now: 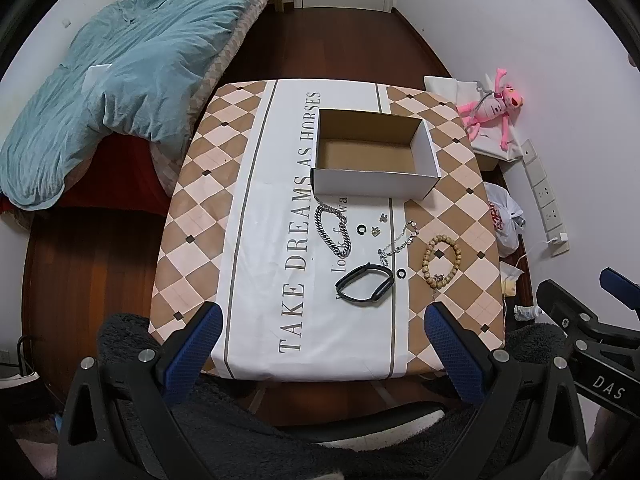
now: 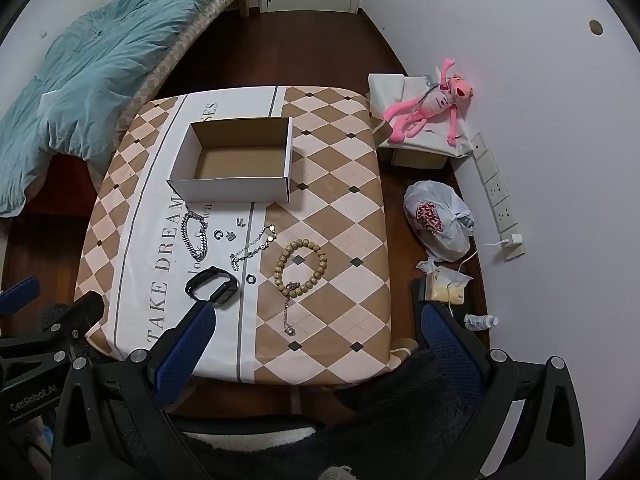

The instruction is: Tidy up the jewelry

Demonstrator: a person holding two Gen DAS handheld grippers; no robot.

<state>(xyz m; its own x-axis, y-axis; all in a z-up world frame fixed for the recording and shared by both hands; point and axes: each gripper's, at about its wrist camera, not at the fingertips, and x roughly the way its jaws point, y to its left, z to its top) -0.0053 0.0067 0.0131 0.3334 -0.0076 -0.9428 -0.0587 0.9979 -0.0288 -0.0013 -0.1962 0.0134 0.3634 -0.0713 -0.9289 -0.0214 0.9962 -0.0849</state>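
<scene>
An open cardboard box stands on the cloth-covered table. In front of it lie a thick silver chain, a thin silver bracelet, a wooden bead bracelet, a black wristband, small rings and charms. My left gripper is open and empty, above the table's near edge. My right gripper is open and empty, near the front right corner.
A bed with a teal duvet stands left of the table. On the right floor are a pink plush toy, a plastic bag, a power strip and small clutter.
</scene>
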